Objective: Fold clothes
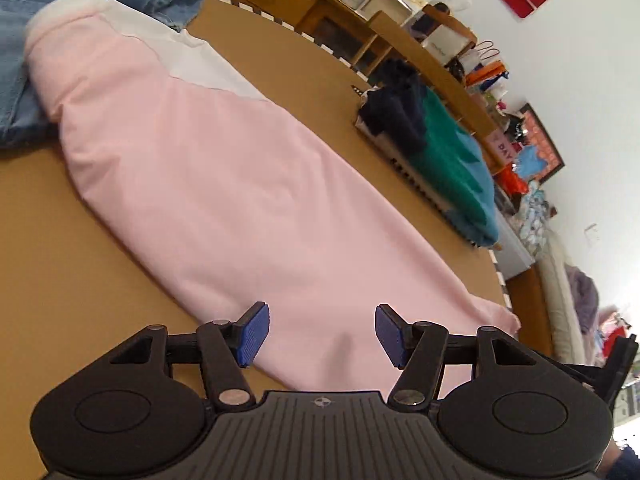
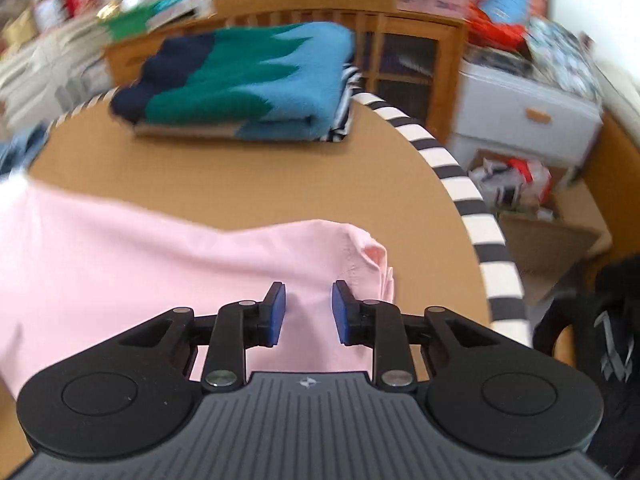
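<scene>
Left wrist view: left tool [image 1: 322,336] released, jaws wide, nothing gripped. Pink garment [image 1: 224,184] lies flat on the brown counter [image 1: 80,280], long axis running from lower right of frame to upper left, white collar end toward the jeans [image 1: 24,60] at upper left. Its near edge sits directly under and ahead of the tool.

Right wrist view: right tool [image 2: 308,310] jaws partly apart, pads straddling pink cloth, not pressing it. Garment's bunched corner [image 2: 372,256] just right of and above the tool, cloth extending off to frame left. Folded stack [image 2: 248,84] upper centre, well apart. Right tool is nearer that corner; likely next grab.
</scene>
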`<state>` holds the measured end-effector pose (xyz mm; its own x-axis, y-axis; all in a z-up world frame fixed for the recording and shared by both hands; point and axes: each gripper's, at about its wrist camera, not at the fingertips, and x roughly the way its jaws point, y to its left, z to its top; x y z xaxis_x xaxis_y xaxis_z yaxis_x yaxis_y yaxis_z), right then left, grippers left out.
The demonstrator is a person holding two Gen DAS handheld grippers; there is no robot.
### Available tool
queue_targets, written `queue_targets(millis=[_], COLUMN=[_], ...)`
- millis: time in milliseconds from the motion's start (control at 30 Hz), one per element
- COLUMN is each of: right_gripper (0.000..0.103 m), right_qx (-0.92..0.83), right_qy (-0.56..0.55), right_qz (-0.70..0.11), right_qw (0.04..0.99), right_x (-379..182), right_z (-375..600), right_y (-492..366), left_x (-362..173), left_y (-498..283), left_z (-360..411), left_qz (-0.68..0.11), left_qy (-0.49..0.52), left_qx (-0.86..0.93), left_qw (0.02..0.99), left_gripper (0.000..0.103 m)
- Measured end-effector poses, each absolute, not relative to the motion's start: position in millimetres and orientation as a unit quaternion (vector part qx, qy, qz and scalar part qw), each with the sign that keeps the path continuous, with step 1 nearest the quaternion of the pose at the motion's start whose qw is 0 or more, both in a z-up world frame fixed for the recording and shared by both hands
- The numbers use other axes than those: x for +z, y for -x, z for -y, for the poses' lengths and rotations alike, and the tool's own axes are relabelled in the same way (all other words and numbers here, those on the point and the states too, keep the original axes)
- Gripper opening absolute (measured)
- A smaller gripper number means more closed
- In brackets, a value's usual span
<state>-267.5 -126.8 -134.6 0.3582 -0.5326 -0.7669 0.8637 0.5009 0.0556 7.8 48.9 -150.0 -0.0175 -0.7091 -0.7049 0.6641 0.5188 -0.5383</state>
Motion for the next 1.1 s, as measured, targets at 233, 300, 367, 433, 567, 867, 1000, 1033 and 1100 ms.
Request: queue_targets(millis=[233, 300, 367, 433, 567, 867, 1000, 1033, 1100], right_gripper=[0.039, 0.039, 0.040, 0.040, 0.041, 0.063, 0.063, 0.063, 0.063], right_qx=[-0.351, -0.315, -0.296, -0.268, -0.232, -0.176, -0.139, -0.124, -0.092], right_qy=[-0.218, -0.220, -0.210, -0.209, -0.217, -0.282, -0.241, -0.229, -0.216], right_qz=[-0.360, -0.355, -0.369, -0.382, -0.393, -0.344, -0.367, -0.372, -0.380], right_qw=[0.836, 0.852, 0.856, 0.860, 0.863, 0.878, 0.887, 0.891, 0.895], right_x=[-136.5, -138.2, -136.8, -134.8, -129.3, -106.8, -103.2, -103.5, -106.3], right_z=[153.0, 167.9, 182.7, 197.5, 217.9, 226.2, 232.4, 236.2, 247.4], right_y=[317.0, 334.6, 348.4, 360.6, 378.8, 388.6, 373.8, 369.2, 358.9], left_x=[-143.5, -137.1, -130.9, -126.1, -114.1, -111.0, -122.4, -124.1, -126.6], left_y=[17.5, 31.0, 47.4, 72.2, 124.3, 188.1, 203.8, 208.3, 216.9], left_z=[-54.6, -59.9, -66.6, -72.7, -81.5, -89.0, -83.4, -81.1, -75.5], left_qz=[-0.516, -0.516, -0.515, -0.516, -0.516, -0.511, -0.530, -0.537, -0.545], left_qy=[0.065, 0.088, 0.116, 0.145, 0.160, 0.147, 0.157, 0.161, 0.166], left_qx=[-0.389, -0.341, -0.293, -0.256, -0.230, -0.254, -0.233, -0.231, -0.221], left_qw=[0.760, 0.781, 0.797, 0.805, 0.810, 0.808, 0.800, 0.795, 0.792], left_gripper=[0.063, 0.065, 0.068, 0.068, 0.070, 0.077, 0.077, 0.078, 0.078])
